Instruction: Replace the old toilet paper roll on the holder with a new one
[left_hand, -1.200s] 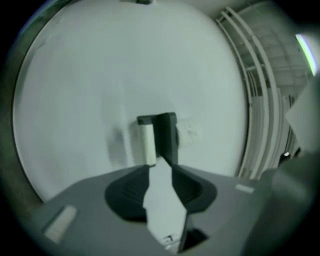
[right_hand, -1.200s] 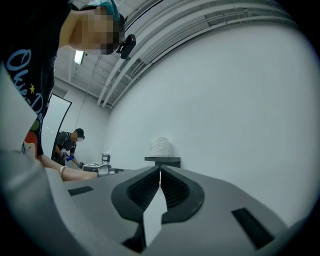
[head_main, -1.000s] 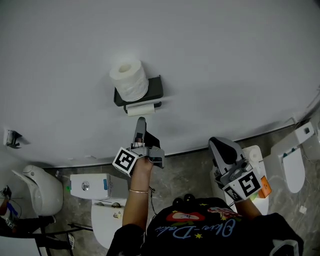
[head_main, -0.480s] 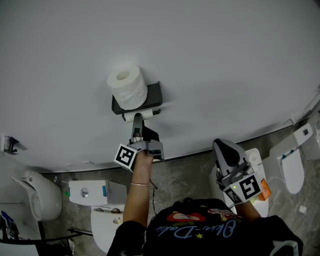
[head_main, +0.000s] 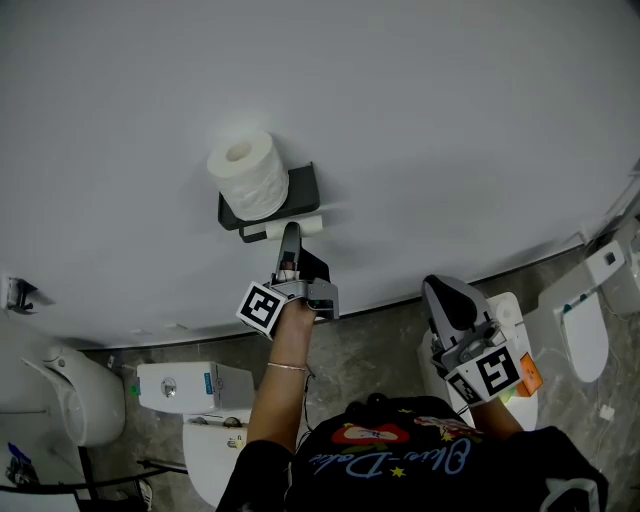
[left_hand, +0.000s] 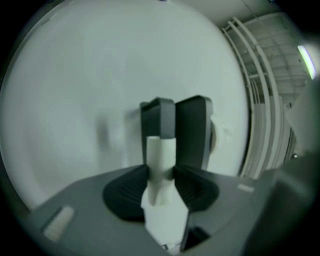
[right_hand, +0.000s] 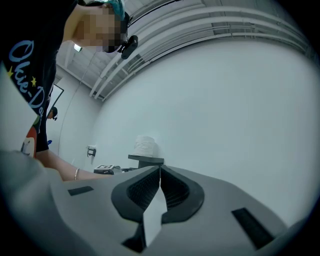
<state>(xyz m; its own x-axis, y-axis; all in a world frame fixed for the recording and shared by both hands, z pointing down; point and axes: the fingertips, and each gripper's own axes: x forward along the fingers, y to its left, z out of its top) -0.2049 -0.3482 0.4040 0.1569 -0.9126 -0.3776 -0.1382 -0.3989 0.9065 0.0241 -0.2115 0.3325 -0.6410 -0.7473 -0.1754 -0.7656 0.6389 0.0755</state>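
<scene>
The swap is at its first step. The old toilet paper roll (left_hand: 161, 150), little more than a thin white tube, hangs under the black wall holder (head_main: 306, 186). The left tool (head_main: 290, 238) reaches up to it, its jaws closing with the tube between them. In the left gripper view the pads already seem to pinch the tube, so I judge the grip is just forming.

The new toilet paper roll (head_main: 243, 172) stands upright on the holder's top shelf, full and untouched, directly above the old one.

The right tool (head_main: 441, 291) hangs low and well apart from the holder, clenched with nothing of the task in it.

Left to do: pull the old tube off its bar, put it aside, take the new roll down and thread it on.
</scene>
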